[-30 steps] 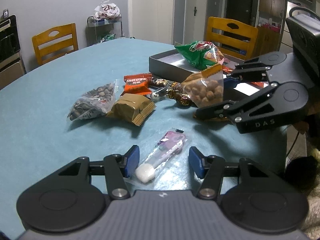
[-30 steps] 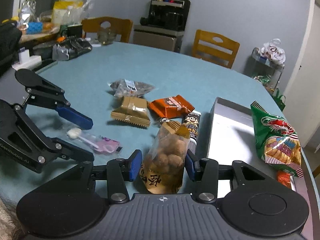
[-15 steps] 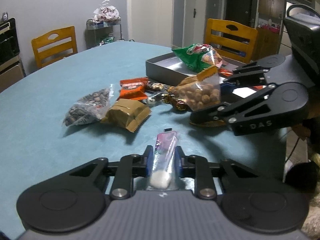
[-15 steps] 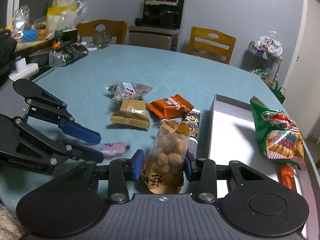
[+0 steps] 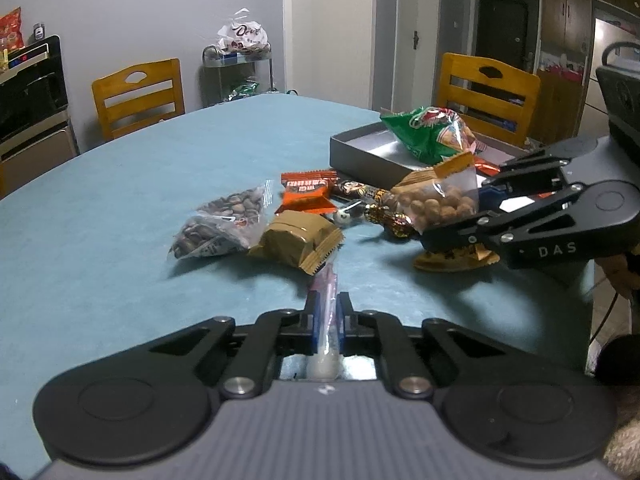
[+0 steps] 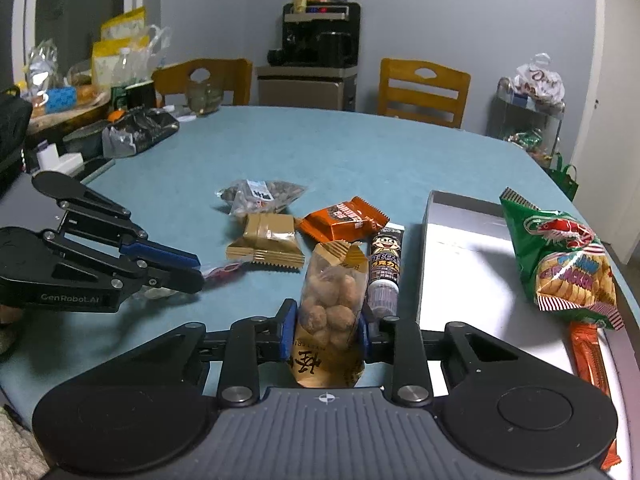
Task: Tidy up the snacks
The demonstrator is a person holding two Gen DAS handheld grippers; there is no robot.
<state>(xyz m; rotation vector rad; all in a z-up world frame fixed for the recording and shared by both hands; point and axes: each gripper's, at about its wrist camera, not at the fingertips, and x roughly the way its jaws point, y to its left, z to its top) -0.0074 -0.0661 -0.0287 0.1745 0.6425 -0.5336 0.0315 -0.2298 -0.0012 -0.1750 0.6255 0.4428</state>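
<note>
Grey walls (image 5: pixel 120 8) across the upper frame, dimly lit. Round blue desk (image 5: pixel 120 208) filling the middle. Wooden chair (image 5: pixel 138 92) at upper left of the left view, another chair (image 5: pixel 490 92) at upper right before a dark door (image 5: pixel 502 28). Wire cart (image 5: pixel 238 68) with a white bag near top centre. In the right view, black coffee machine (image 6: pixel 320 34) on a cabinet at top centre, cluttered side table (image 6: pixel 72 104) at left.

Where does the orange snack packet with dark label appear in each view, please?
Left wrist view: orange packet lies centre, behind the brown packet.
Right wrist view: orange packet lies centre, right of the brown packet.
Shared landmark: grey tray.
</note>
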